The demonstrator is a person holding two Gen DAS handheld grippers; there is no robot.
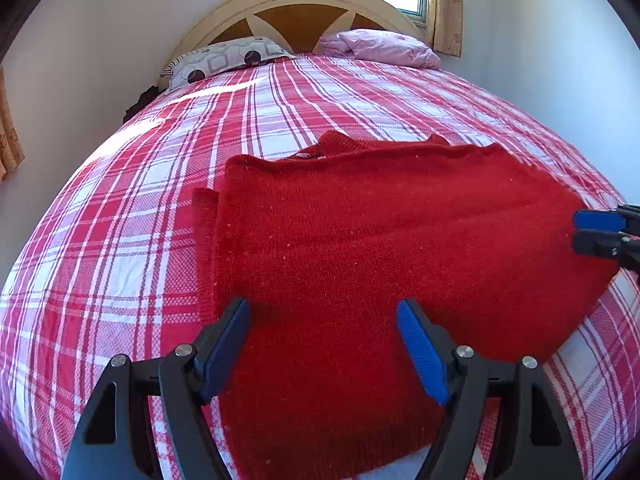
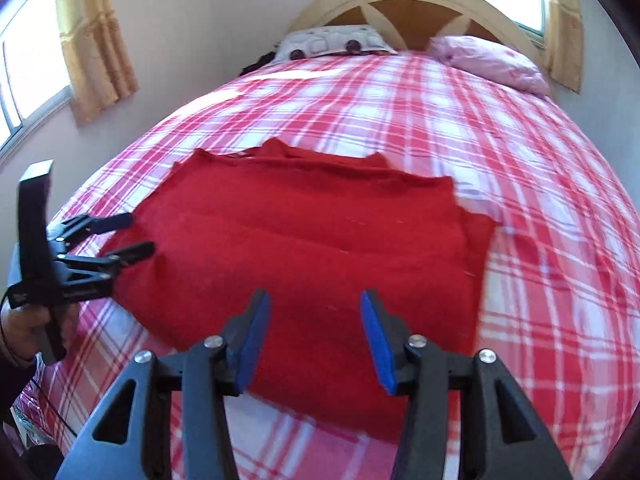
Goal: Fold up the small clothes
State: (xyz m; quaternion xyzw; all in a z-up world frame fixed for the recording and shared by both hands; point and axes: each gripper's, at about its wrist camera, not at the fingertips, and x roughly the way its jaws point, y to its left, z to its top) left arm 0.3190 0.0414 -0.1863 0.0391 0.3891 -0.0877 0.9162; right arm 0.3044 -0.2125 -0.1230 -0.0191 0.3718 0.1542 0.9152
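Left wall: pale, with a yellow curtain (image 2: 96,40) at the upper left of the right wrist view.
Left tongs (image 1: 324,350): spread wide, empty, hovering over the near left part of the garment at the bottom of the left wrist view; seen again at the left edge of the right wrist view, apart and holding nothing.
Sweater (image 1: 380,248): red knit, lying flat in the middle of both views on the bed, already doubled over, with a ribbed strip poking out at its left side and collar layers showing along the far edge.
Handling: judged soft, limp and fairly thick; likely light, grippy rather than slippery, not fragile, prone to sag and stretch if lifted by one point.
Where to hold: probably the near corners or the near hem, one pair of tongs at each, pinching all layers together so the fold stays square.
Right tongs (image 2: 314,340): parted, empty, above the near edge of the knit at the bottom of the right wrist view.
Bed (image 1: 100,240): red and white plaid sheet, patterned pillow (image 1: 224,58) and pink pillow (image 1: 384,46) by the headboard (image 1: 296,0) at the top.
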